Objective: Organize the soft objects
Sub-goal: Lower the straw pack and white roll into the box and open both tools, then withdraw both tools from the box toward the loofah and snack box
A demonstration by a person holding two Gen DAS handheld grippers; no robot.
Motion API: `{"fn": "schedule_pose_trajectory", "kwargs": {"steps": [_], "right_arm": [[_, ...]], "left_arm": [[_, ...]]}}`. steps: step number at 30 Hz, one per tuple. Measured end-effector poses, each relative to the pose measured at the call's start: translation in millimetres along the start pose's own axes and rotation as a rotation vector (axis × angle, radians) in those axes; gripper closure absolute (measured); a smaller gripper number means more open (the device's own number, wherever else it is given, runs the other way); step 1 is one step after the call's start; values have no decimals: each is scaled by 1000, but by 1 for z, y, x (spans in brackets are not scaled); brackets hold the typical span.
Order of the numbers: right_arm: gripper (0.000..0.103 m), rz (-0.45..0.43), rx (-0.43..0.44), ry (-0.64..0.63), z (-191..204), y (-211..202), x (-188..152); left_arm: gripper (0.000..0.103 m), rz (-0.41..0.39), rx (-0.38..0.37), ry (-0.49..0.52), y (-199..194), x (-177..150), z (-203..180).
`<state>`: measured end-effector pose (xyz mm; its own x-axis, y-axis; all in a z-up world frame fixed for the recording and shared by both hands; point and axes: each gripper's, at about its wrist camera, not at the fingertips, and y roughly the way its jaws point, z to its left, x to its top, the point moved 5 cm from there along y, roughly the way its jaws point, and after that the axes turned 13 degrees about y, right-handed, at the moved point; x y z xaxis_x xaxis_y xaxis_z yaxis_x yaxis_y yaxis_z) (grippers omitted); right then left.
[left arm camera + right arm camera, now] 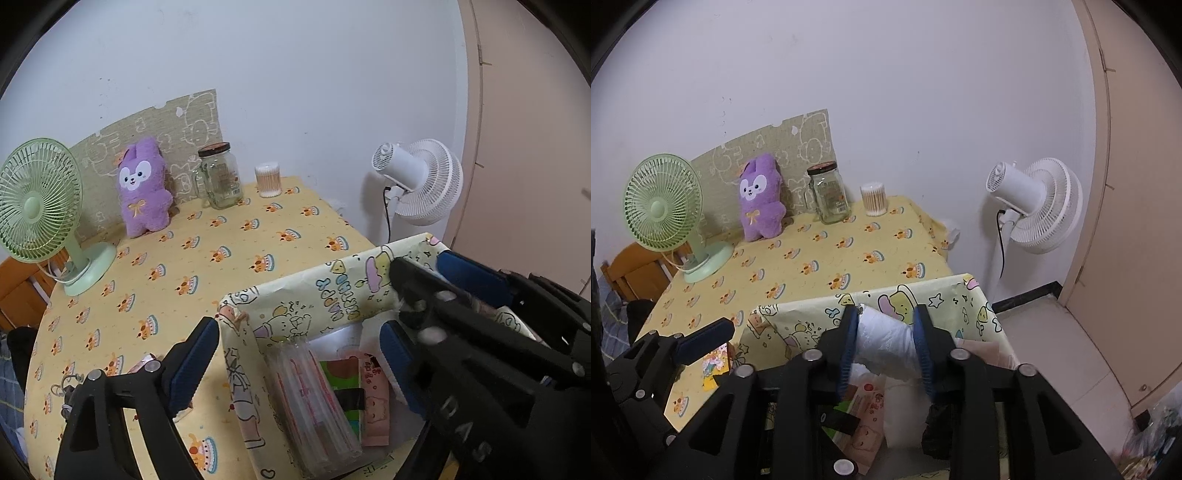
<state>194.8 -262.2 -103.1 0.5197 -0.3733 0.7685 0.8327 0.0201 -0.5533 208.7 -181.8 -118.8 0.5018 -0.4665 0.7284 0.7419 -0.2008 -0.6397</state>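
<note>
A cartoon-print storage box stands at the table's near right corner; it also shows in the right wrist view. It holds tissue packs and plastic-wrapped packets. My right gripper is shut on a white plastic-wrapped soft roll and holds it over the box. My left gripper is open, its jaws either side of the box's left wall, holding nothing. A purple plush bunny leans upright at the back of the table, also in the right wrist view.
A green desk fan stands at the back left. A glass jar and a cotton-swab tub stand at the back. A white floor fan stands right of the table. Small items lie by the left finger.
</note>
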Motion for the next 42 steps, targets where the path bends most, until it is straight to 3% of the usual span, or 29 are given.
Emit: {"fn": "schedule_pose_trajectory", "kwargs": {"steps": [2,8,12,42], "right_arm": [[25,-2,-14,6,-3,-2,0],[21,-4,-46,5,-8,-10,0],[11,-31,-87,6,-11,-21,-1],[3,-126,-97,-23,32,-97,-12]], "left_arm": [[5,-13,-11,7,-3,1,-4],[1,-31,-40,16,-10,2,-12],[1,-46,-52,19,-18,2,-17],[1,-168,-5,4,-99,-18,9]]}}
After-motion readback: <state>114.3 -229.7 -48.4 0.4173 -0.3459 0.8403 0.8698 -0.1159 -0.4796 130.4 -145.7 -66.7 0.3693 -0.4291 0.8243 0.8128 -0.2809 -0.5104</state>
